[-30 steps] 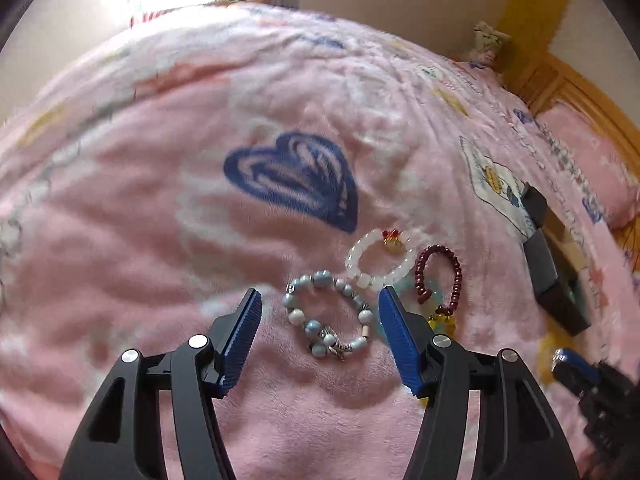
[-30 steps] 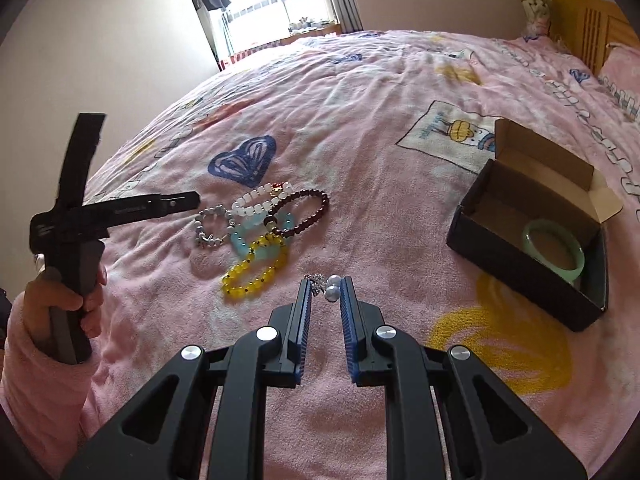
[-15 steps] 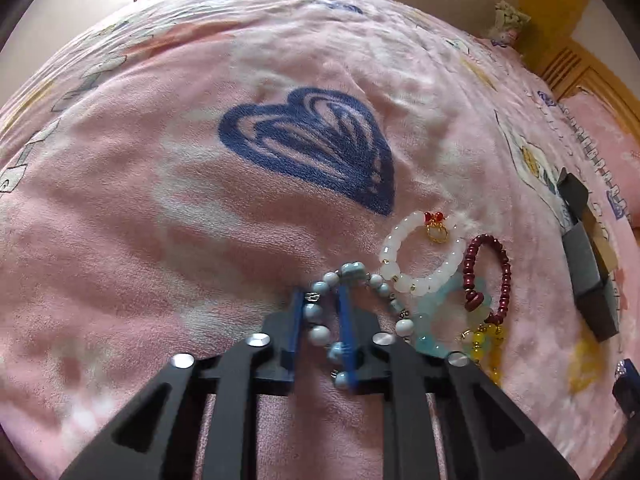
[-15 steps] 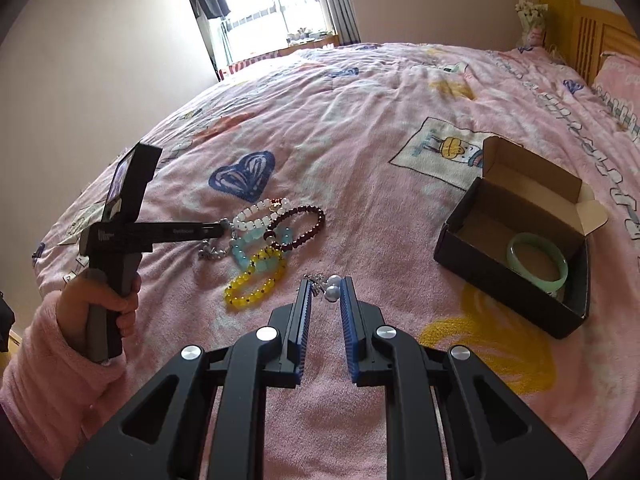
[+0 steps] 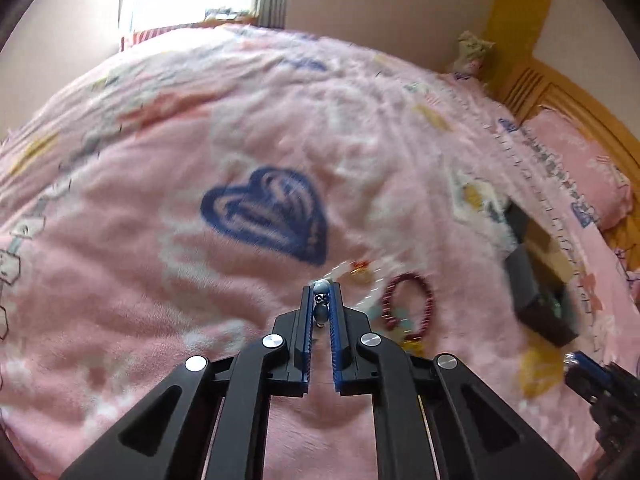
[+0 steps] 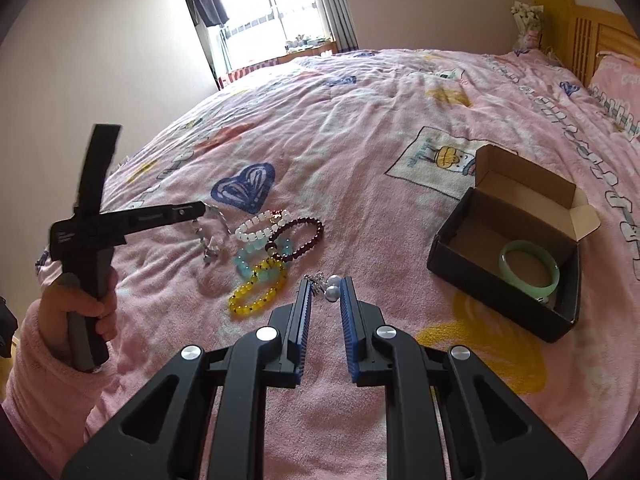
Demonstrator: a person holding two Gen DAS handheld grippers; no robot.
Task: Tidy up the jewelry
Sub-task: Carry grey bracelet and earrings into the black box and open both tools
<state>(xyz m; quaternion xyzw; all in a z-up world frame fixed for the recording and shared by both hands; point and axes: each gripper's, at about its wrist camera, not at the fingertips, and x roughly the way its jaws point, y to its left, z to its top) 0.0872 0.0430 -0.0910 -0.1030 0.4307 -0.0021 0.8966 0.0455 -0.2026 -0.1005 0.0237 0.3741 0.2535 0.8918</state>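
Note:
My left gripper (image 5: 321, 296) is shut on a grey-blue bead bracelet (image 5: 321, 300), whose beads sit pinched between the blue pads. In the right wrist view that bracelet (image 6: 208, 236) dangles from the left gripper (image 6: 202, 206) just above the blanket, left of the pile. My right gripper (image 6: 325, 292) is shut on a small silver piece with grey pearls (image 6: 331, 287). On the bed lie a white bracelet (image 6: 260, 226), a dark red one (image 6: 298, 236), a light blue one (image 6: 256, 258) and a yellow one (image 6: 258, 294).
An open black cardboard box (image 6: 452, 256) stands at the right on the pink blanket (image 6: 360, 140), with a green bangle (image 6: 528, 266) inside. A hand in a pink sleeve (image 6: 80, 308) holds the left gripper. A wooden headboard (image 6: 592, 40) and a pillow are at the far right.
The left gripper went down over the grey-blue bracelet, shut on it and raised it off the blanket. The right gripper stays shut on the pearl piece, about where it was.

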